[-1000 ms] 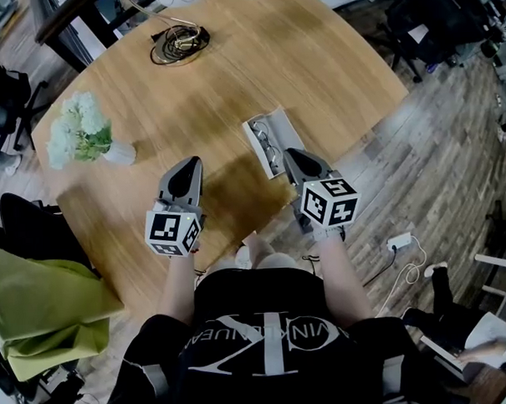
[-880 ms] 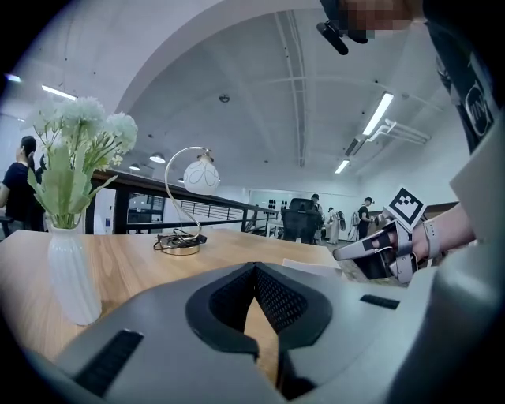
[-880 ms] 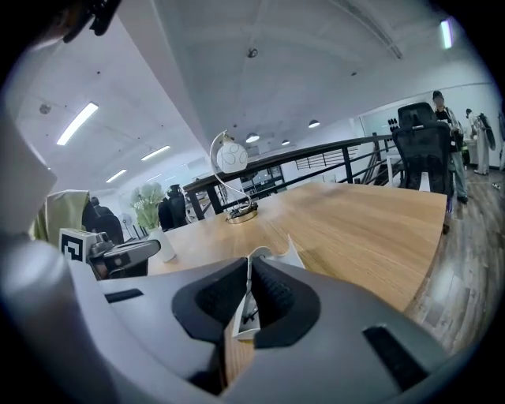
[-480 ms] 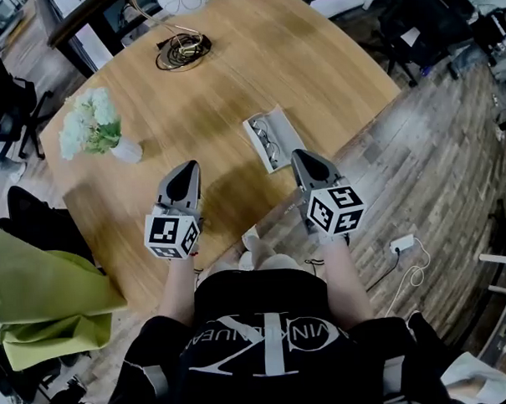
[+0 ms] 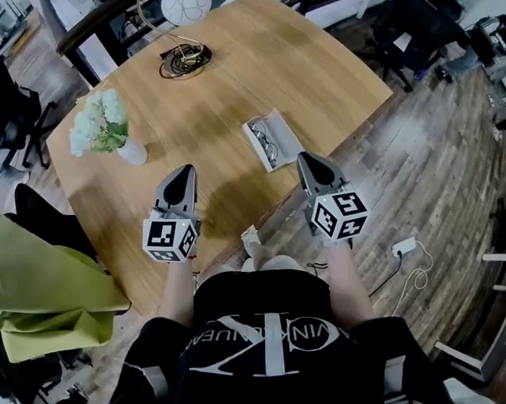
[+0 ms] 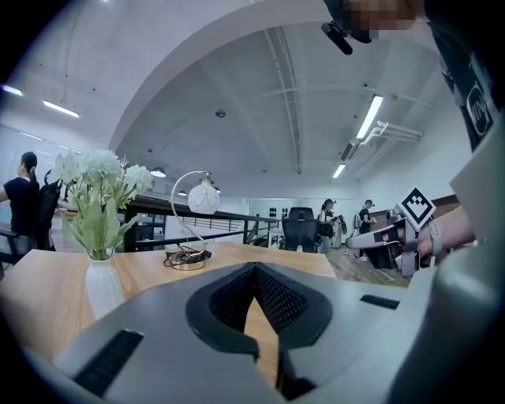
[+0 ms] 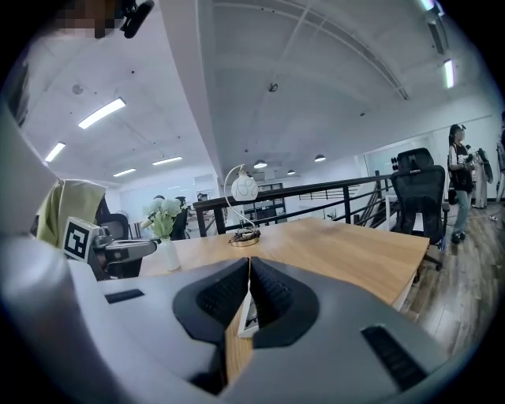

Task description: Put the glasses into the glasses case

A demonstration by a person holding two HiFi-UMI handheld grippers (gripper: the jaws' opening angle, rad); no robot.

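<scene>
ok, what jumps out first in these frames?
An open glasses case with the glasses lying inside sits near the wooden table's near edge. The left gripper and right gripper, both shut and empty, hover just short of it. White flowers stand at the table's left.

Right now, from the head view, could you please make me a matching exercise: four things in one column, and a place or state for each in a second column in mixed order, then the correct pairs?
Things:
1. glasses case
2. vase of white flowers
3. lamp
4. right gripper

Places or states:
A. jaws shut, nothing between them
B. at the far edge of the table
C. open, with the glasses inside
D. near the table's left edge

Pairs: 1-C, 2-D, 3-B, 4-A
</scene>
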